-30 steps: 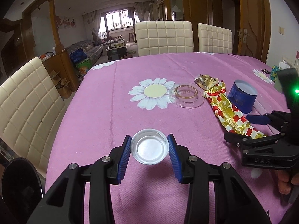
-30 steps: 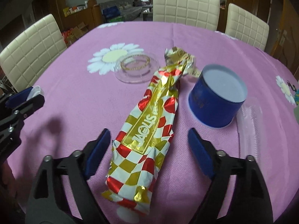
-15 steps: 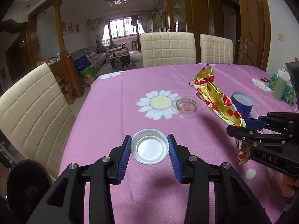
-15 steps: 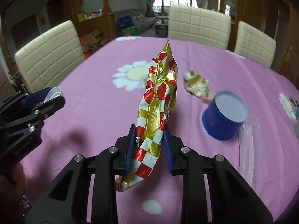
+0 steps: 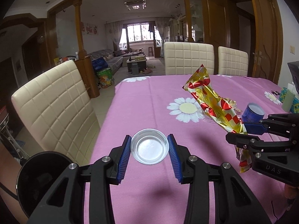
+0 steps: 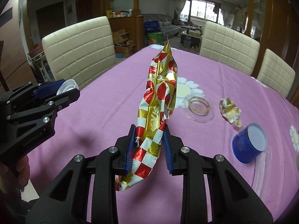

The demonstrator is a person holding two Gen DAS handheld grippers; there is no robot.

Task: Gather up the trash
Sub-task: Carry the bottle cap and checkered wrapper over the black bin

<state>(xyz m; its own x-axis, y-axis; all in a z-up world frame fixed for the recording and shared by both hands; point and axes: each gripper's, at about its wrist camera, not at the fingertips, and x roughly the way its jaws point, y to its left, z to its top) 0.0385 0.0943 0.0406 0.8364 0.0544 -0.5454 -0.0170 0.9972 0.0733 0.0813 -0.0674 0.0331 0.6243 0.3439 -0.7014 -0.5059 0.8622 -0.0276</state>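
My left gripper (image 5: 149,149) is shut on a small clear plastic lid (image 5: 149,148), held above the pink tablecloth (image 5: 142,108). The same gripper (image 6: 61,90) and lid (image 6: 67,88) show at the left of the right wrist view. My right gripper (image 6: 149,145) is shut on a long red, gold and white foil wrapper (image 6: 160,97), which stands up off the table. From the left wrist view the wrapper (image 5: 211,102) slants up from the right gripper (image 5: 248,130). A crumpled gold wrapper (image 6: 230,110), a clear round lid (image 6: 200,108) and a blue tub (image 6: 248,145) lie on the table.
Cream padded chairs (image 5: 54,108) (image 5: 188,59) (image 6: 228,44) ring the table. A clear plastic sleeve (image 6: 261,168) lies beside the blue tub. A green container (image 5: 288,100) stands at the far right edge. A hand (image 6: 22,169) holds the left gripper's handle.
The right gripper closed on the foil wrapper and lifted it off the table. Both grippers rose and drew back; the clear lid stayed in the left one.
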